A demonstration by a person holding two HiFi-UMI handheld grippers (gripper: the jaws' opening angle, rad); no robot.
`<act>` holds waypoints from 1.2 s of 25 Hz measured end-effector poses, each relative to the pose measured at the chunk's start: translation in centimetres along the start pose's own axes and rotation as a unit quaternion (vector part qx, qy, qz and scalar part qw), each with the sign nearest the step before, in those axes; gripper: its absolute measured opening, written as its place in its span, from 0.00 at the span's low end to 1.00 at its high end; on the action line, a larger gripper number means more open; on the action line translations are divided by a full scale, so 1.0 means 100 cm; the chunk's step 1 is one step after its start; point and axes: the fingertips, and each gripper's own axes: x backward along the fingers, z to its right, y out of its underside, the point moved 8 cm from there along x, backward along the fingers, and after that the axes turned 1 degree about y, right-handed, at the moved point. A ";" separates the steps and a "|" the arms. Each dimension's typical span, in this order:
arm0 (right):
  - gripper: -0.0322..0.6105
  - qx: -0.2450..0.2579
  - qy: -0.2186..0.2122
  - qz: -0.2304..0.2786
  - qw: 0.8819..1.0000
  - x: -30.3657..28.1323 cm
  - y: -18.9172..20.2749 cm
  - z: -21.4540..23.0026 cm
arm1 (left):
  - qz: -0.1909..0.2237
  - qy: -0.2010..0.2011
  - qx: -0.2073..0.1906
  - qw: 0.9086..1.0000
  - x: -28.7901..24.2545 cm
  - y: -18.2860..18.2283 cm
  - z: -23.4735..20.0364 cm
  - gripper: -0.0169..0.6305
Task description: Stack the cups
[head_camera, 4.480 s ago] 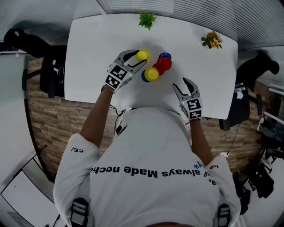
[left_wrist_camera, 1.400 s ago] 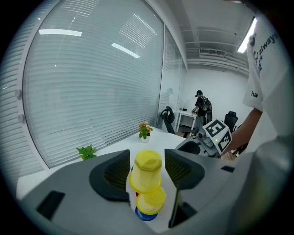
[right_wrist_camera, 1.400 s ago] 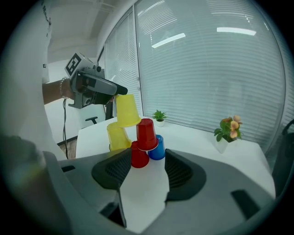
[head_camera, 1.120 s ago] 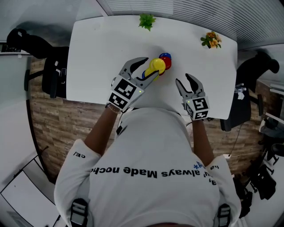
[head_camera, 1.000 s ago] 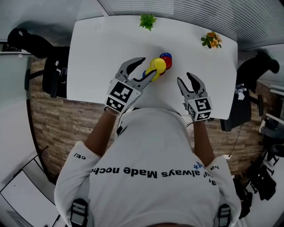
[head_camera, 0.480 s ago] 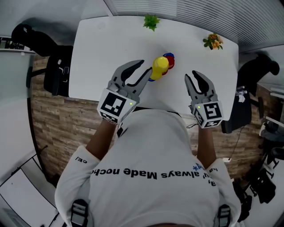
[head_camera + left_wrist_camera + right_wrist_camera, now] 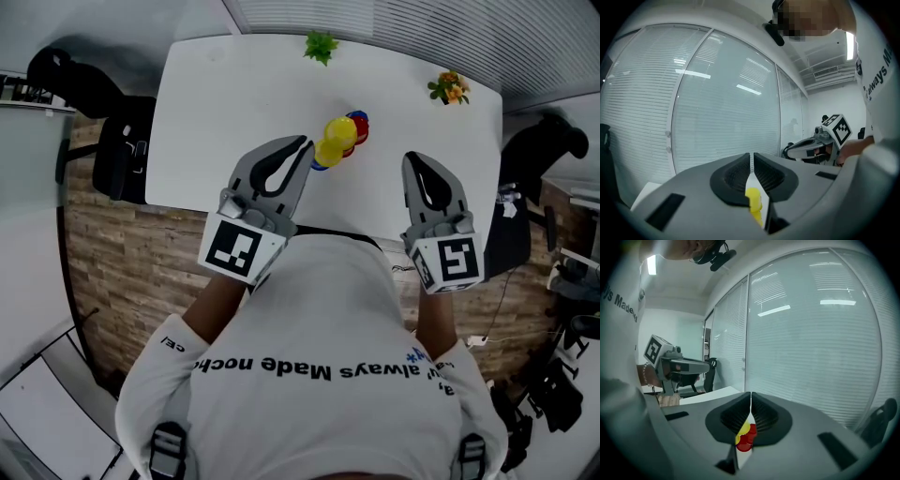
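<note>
Cups [image 7: 339, 141] sit stacked near the table's [image 7: 234, 103] middle. The left gripper [image 7: 305, 143] and right gripper [image 7: 415, 157] have lifted away, jaws just closed empty, so stacking looks done.

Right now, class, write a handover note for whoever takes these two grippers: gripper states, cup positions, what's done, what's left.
Left gripper: jaws just closed, shut, empty, held above the table.
Right gripper: likewise just closed, shut, empty.
Cups: yellow cup on top, red cup and blue cup tight beside it, mid-table.
Done: cups gathered, none held.
Left: confirm it is one stack; cannot tell from here.
</note>
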 end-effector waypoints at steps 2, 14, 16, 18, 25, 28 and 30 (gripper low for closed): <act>0.06 0.002 -0.002 0.004 1.000 0.003 -0.006 -0.003 | -0.001 -0.009 0.000 1.000 0.002 -0.004 0.004 0.08; 0.06 0.001 -0.011 0.013 1.000 0.016 -0.021 -0.013 | 0.010 -0.009 -0.003 1.000 0.010 -0.012 0.017 0.08; 0.06 0.002 -0.011 0.013 1.000 0.016 -0.021 -0.013 | 0.010 -0.009 -0.003 1.000 0.011 -0.012 0.018 0.08; 0.06 0.002 -0.012 0.012 1.000 0.017 -0.021 -0.013 | 0.010 -0.009 -0.003 1.000 0.011 -0.012 0.018 0.08; 0.06 0.004 -0.012 0.011 1.000 0.018 -0.020 -0.013 | 0.010 -0.008 -0.002 1.000 0.012 -0.011 0.020 0.08; 0.06 0.004 -0.011 0.010 1.000 0.020 -0.020 -0.013 | 0.009 -0.009 -0.002 1.000 0.013 -0.012 0.021 0.08; 0.06 0.005 -0.011 0.010 1.000 0.020 -0.021 -0.013 | 0.009 -0.009 -0.003 1.000 0.014 -0.012 0.021 0.08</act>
